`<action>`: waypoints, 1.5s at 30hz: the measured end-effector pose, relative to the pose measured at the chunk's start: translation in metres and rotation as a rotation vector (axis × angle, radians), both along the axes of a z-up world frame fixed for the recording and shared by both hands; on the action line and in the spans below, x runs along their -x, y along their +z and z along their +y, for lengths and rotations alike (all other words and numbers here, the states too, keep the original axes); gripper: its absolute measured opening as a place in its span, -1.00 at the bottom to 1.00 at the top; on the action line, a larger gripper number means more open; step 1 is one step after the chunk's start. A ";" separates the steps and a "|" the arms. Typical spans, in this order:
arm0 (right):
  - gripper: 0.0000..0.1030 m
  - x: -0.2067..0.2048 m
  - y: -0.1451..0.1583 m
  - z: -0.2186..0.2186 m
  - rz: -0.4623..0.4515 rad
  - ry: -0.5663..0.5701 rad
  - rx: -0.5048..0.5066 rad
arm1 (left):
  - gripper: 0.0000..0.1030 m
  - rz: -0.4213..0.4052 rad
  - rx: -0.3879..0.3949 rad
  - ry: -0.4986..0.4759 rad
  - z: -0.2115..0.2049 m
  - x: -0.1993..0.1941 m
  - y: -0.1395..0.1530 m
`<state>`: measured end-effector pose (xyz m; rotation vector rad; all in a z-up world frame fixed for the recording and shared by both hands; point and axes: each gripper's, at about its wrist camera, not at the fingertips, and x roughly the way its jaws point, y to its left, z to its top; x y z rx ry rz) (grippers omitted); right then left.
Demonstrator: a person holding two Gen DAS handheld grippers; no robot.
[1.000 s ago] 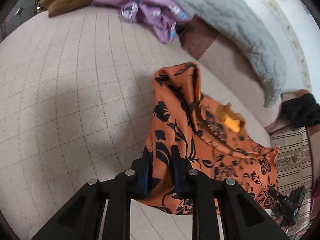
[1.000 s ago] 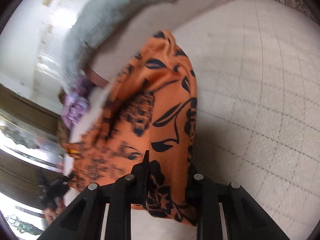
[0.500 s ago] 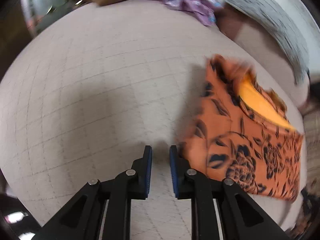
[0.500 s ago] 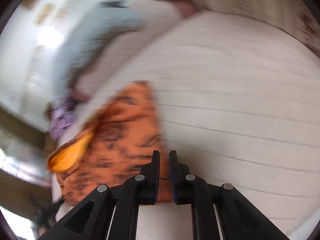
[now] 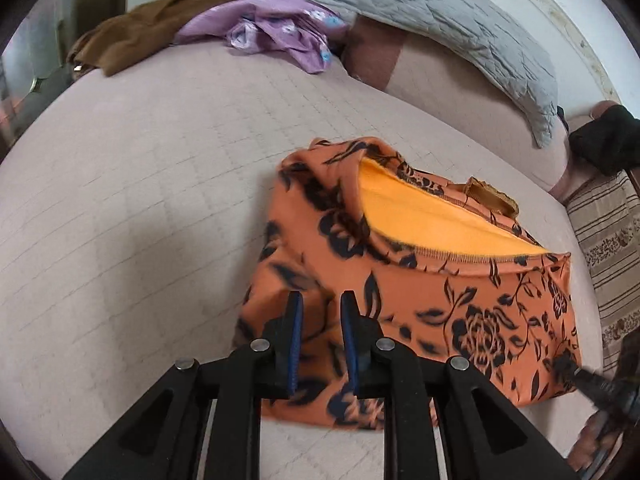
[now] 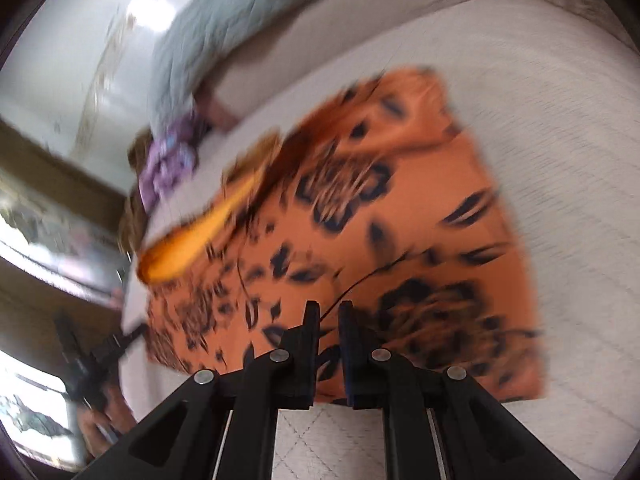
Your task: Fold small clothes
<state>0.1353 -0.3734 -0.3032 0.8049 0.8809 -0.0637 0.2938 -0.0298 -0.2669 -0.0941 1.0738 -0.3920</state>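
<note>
1. Two claws empty, where a second ago each pinched the orange flowered garment (image 5: 420, 288) and held it up off the bed (image 5: 140, 180).
2. Garment now lying flat on the bed, doubled over, directly under and ahead of both claws; yellow lining (image 5: 420, 216) exposed beyond the left claw's tips.
3. Left claw (image 5: 322, 296): narrow gap, easing apart, cloth seen through it but not pinched.
4. Right claw (image 6: 328, 304): all but closed, nothing gripped; dark thread across its tips, contact unclear.
5. Reading: one fold laid down and let go. Probably repositioning for the next fold or for smoothing.
6. Left view only: sharp detail of the stitched hem, the open lining, and a purple heap (image 5: 280, 28) far ahead of the claw with no fold in it.
7. Right view only: heavy blur, yet shows the garment's right edge running straight beside the claw, and the opposite claw low to its left, just off the cloth.
</note>
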 end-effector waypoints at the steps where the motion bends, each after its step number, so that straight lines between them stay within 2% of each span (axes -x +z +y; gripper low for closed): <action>1: -0.77 -0.001 -0.004 0.007 0.010 0.020 0.001 | -0.64 0.006 0.002 -0.005 -0.004 -0.008 -0.001; 4: -0.77 -0.006 -0.010 0.014 0.021 0.041 0.016 | -0.64 0.032 0.036 -0.016 -0.010 -0.029 -0.006; 7: -0.77 -0.006 -0.013 0.010 0.018 0.041 -0.016 | -0.63 0.047 0.077 -0.025 -0.025 -0.054 -0.008; 9: -0.77 -0.013 -0.017 0.008 0.022 0.031 -0.058 | -0.59 0.073 0.134 -0.013 -0.033 -0.068 -0.011; 11: -0.77 -0.011 -0.017 0.006 0.018 0.033 -0.068 | -0.53 0.115 0.235 -0.008 -0.033 -0.078 -0.013; 14: -0.77 -0.022 -0.004 0.007 -0.016 0.093 -0.019 | -0.46 0.191 0.336 0.092 -0.030 -0.098 -0.024; 17: -0.77 -0.042 0.008 0.012 -0.079 0.135 -0.028 | -0.44 0.183 0.390 0.186 -0.014 -0.102 -0.026; 19: -0.77 -0.066 0.012 0.019 -0.100 0.179 -0.049 | -0.17 0.178 0.362 0.212 -0.006 -0.099 -0.024; 22: -0.77 -0.105 0.010 0.036 -0.081 0.226 -0.044 | -0.08 0.165 0.360 0.231 0.002 -0.097 -0.022; 25: -0.77 -0.158 0.009 0.034 -0.039 0.140 0.074 | -0.08 0.155 0.332 0.222 0.003 -0.092 -0.019; 27: -0.77 -0.181 0.013 0.017 -0.069 0.033 0.069 | -0.08 0.099 0.257 0.189 -0.002 -0.083 -0.009; 29: -0.77 -0.169 0.031 -0.001 -0.206 -0.081 0.034 | -0.07 0.030 0.151 0.135 -0.009 -0.070 0.002; 31: -0.77 -0.148 0.042 -0.007 -0.264 -0.095 0.013 | 0.06 -0.052 0.051 0.080 -0.012 -0.050 0.014; 33: -0.77 -0.122 0.048 -0.001 -0.251 -0.041 0.074 | 0.21 -0.140 -0.041 0.051 -0.020 -0.028 0.023; 35: -0.77 -0.088 0.045 0.013 -0.177 0.029 0.173 | 0.23 -0.201 -0.095 0.021 -0.024 -0.001 0.032; 36: -0.77 -0.075 0.042 0.016 -0.150 0.051 0.199 | 0.24 -0.220 -0.100 0.011 -0.026 0.008 0.035; 38: -0.77 -0.040 0.035 0.028 -0.089 0.094 0.263 | 0.38 -0.263 -0.097 -0.006 -0.031 0.032 0.047; 39: -0.77 -0.027 0.032 0.033 -0.061 0.103 0.287 | 0.54 -0.285 -0.097 0.001 -0.033 0.044 0.053; 41: -0.77 -0.001 0.035 0.042 -0.019 0.100 0.303 | 0.60 -0.331 -0.090 0.028 -0.036 0.064 0.064; 45: -0.77 0.035 0.051 0.049 -0.055 0.083 0.323 | 0.71 -0.368 -0.107 0.053 -0.049 0.088 0.075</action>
